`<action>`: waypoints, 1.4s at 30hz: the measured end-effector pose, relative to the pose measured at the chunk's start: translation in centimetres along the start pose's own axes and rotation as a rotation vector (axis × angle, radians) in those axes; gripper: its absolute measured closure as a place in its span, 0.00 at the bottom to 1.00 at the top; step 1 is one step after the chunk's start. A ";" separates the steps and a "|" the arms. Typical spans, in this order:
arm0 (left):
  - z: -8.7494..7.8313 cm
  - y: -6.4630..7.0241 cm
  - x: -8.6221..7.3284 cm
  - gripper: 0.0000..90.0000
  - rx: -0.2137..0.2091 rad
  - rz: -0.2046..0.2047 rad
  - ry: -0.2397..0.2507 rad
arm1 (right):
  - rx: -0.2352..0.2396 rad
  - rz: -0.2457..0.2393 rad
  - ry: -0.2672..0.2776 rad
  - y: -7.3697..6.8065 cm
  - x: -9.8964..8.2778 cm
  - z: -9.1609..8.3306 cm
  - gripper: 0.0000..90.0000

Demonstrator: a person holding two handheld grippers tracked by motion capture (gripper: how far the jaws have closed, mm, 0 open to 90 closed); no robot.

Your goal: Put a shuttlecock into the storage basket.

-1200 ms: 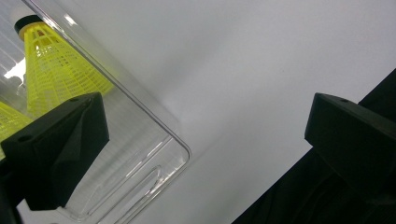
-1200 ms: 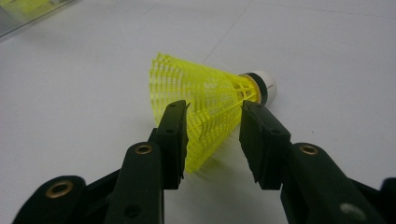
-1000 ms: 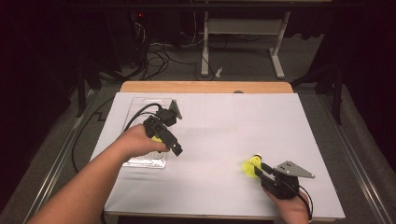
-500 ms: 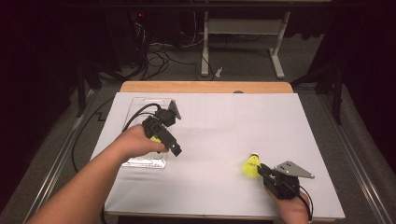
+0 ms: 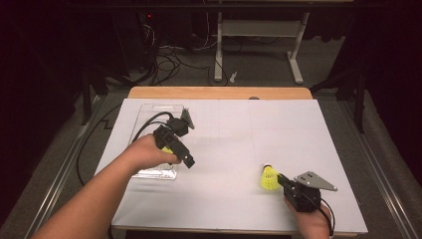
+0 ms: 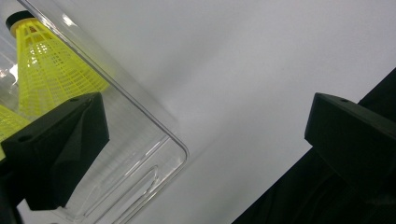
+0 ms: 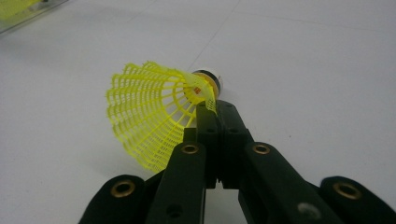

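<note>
The right gripper (image 7: pixel 211 108) has just closed its fingers on the skirt edge of the yellow shuttlecock (image 7: pixel 154 119) resting on the surface (image 5: pixel 224 144); transfer to the clear tray (image 5: pixel 149 172) remains; left gripper (image 5: pixel 188 162) fingers open beside that tray.

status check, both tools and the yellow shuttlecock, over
Right tool just closed, shut on shuttlecock skirt edge. Left tool open over clear tray corner, more shuttlecocks inside. White table, nothing blocking.
</note>
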State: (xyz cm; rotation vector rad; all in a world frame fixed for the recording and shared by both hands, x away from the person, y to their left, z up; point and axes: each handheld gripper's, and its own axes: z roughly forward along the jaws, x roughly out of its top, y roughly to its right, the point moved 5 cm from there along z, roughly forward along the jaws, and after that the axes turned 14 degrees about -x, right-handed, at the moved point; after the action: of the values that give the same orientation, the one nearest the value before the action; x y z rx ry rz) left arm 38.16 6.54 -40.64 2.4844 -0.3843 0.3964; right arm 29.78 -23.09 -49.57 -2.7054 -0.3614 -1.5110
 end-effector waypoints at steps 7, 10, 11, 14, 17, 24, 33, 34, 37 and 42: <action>0.2 -0.1 -0.1 0.01 0.008 -0.004 -0.005 | 0.000 0.017 0.031 0.2 0.6 -0.4 1.00; 0.2 -0.2 -0.1 0.01 0.013 -0.002 -0.011 | -0.011 0.021 0.055 0.3 1.1 -0.6 1.00; 0.3 -0.2 -0.1 0.01 0.014 -0.003 -0.010 | -0.013 0.017 0.060 0.3 1.3 -0.7 1.00; 0.3 -0.1 -0.1 0.01 0.016 -0.005 -0.009 | -0.023 0.009 0.075 0.2 2.0 -0.8 1.00; 0.3 -0.1 -0.2 0.01 0.019 0.000 -0.013 | -0.029 -0.009 0.087 -0.2 2.9 -0.9 1.00; 0.4 0.0 -0.1 0.01 0.012 -0.005 -0.008 | -0.031 -0.031 0.123 -1.1 5.4 -0.7 1.00; 0.6 0.4 -0.1 0.01 -0.014 -0.002 -0.002 | -0.009 -0.045 0.165 -3.8 7.2 0.4 1.00; 0.6 0.4 -0.1 0.01 -0.013 0.000 -0.005 | -0.006 -0.048 0.165 -4.0 7.3 0.4 1.00; 0.7 0.4 -0.1 0.01 -0.017 0.002 -0.004 | 0.005 -0.050 0.170 -5.1 7.5 0.8 1.00; 0.8 0.6 -0.2 0.01 -0.018 0.000 -0.008 | 0.029 -0.043 0.176 -6.6 7.7 1.3 1.00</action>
State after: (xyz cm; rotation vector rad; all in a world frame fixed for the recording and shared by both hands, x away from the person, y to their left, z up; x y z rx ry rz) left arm 37.97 5.62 -41.07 2.4691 -0.3891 0.3821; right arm 33.36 -15.09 -44.42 -2.5330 -0.4341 -1.7252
